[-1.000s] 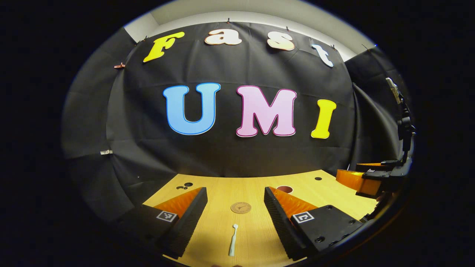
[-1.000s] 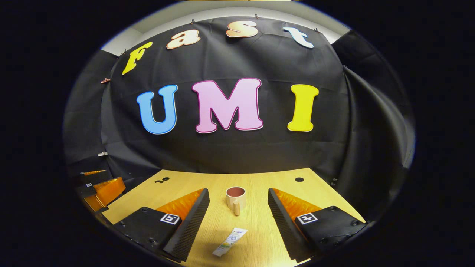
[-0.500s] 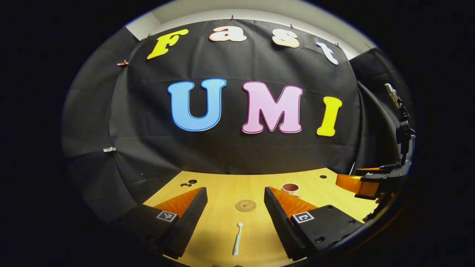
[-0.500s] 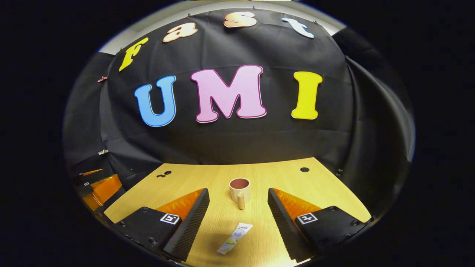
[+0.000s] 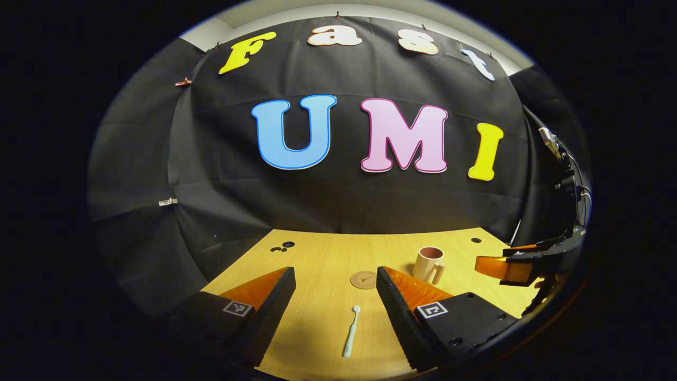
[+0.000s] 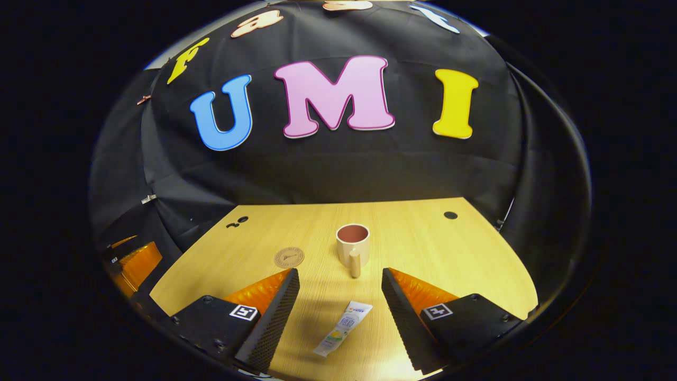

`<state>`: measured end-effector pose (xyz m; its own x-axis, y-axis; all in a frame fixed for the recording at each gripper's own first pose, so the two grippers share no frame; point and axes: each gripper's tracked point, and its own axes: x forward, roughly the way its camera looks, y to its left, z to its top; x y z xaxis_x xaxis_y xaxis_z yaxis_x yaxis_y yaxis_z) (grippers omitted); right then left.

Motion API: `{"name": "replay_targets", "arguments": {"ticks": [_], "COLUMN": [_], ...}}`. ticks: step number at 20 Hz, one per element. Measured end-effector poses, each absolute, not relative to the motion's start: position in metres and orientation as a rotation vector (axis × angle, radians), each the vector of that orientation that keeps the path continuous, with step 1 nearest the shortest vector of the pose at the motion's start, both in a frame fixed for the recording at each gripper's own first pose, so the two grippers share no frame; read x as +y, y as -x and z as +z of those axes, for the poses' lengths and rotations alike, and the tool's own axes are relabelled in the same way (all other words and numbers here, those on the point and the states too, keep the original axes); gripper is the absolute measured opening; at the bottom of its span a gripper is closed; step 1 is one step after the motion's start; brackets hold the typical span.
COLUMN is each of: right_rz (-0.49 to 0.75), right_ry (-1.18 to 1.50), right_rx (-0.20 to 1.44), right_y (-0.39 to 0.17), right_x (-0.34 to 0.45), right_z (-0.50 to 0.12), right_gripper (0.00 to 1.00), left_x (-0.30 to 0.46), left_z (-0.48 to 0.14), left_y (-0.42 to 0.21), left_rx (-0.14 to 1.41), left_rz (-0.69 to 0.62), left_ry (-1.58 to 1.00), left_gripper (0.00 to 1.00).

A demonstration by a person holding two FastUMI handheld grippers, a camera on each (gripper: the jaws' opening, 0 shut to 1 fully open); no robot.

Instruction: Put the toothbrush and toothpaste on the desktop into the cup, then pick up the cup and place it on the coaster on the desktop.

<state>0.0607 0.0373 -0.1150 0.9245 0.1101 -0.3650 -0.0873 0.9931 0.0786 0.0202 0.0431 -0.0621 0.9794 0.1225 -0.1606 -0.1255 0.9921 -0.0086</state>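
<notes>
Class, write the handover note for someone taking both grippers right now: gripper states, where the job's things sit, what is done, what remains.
Left gripper: open, empty, above the toothbrush lying on the desktop.
Right gripper: open, empty, over the toothpaste, also lying flat.
Cup: upright and empty, handle toward the right gripper, standing apart from the coaster.
Done: nothing yet.
Left: put toothbrush and toothpaste in the cup, then set the cup on the coaster.

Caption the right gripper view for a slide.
Open right gripper poised over the toothpaste tube, with the cup and coaster beyond on the wooden desktop.
</notes>
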Motion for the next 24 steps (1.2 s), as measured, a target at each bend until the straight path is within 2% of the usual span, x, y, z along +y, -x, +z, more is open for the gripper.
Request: {"name": "replay_targets", "arguments": {"ticks": [11,24], "right_rz": [0.130,0.085], "right_ry": [-0.052,-0.058], "right_rx": [0.648,0.888], "right_y": [-0.073,-0.069], "right_x": [0.045,0.044], "right_z": [-0.200,-0.294], "right_gripper": [0.99,0.99], "left_x": [0.052,0.041], "left_z": [-0.115,-0.138], "left_y": [-0.039,-0.053], "left_rx": [0.307,0.413], "left_rz": [0.213,0.215], "left_ry": [0.016,-0.008], "left_gripper": [0.97,0.98]}}
